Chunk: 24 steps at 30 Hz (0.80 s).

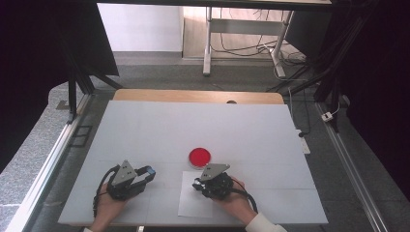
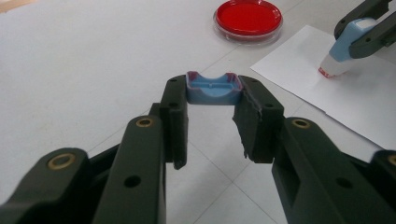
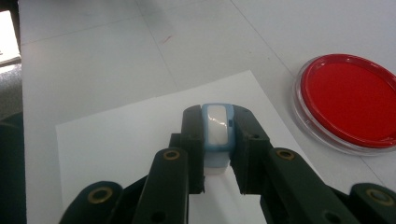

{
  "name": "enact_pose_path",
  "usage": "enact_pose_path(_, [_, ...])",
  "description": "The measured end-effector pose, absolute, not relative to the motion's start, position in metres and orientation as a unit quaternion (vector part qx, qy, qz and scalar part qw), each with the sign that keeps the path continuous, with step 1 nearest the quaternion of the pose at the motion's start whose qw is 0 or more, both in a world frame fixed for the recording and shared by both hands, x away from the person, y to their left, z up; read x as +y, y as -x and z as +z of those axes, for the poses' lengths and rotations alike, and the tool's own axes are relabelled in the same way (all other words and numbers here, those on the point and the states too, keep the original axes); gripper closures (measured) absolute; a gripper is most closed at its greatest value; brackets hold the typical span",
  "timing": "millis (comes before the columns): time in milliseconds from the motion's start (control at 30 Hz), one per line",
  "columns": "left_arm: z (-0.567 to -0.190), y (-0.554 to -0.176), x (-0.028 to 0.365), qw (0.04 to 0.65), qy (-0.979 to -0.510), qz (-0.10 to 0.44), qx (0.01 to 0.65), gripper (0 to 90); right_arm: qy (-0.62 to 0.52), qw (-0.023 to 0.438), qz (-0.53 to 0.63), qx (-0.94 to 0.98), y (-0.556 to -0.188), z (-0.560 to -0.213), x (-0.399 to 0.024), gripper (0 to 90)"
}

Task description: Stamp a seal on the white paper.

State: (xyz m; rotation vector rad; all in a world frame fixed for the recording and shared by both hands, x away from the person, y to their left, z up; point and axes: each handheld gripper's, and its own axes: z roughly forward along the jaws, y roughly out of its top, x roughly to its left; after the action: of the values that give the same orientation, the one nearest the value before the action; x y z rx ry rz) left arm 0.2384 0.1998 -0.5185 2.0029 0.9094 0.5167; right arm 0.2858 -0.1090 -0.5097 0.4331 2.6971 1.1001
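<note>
I'm clamping my left gripper (image 2: 212,109) on the blue cap (image 2: 214,87), holding it just above the table (image 1: 145,130), left of the paper (image 1: 191,205). My right gripper (image 3: 217,140) is squeezing the blue-and-white stamp (image 3: 217,128), pressing its red tip down onto the paper near the sheet's far edge. Farther out, the red dish (image 1: 199,156) is sitting on the table just beyond the paper, apart from both grippers.
</note>
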Motion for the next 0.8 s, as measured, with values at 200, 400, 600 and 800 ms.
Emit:
enact_pose_path(200, [-0.5182,-0.2383,0.2004,0.428,-0.801,0.207,0.364,65.0,-0.149,0.097,0.375,0.91,-0.2861,-0.5103,-0.1096,76.0])
enact_pose_path(400, [-0.5179,-0.2384,0.2003,0.428,-0.801,0.208,0.364,65.0,-0.149,0.097,0.376,0.91,-0.2859,-0.5102,-0.1095,75.8])
enact_pose_path(600, [-0.5178,-0.2386,0.201,0.429,-0.801,0.207,0.364,65.0,-0.149,0.091,0.377,0.909,-0.2872,-0.5099,-0.1102,75.7])
enact_pose_path(800, [-0.5182,-0.2393,0.2011,0.428,-0.801,0.208,0.364,65.0,-0.149,0.093,0.379,0.909,-0.287,-0.5097,-0.1104,75.5])
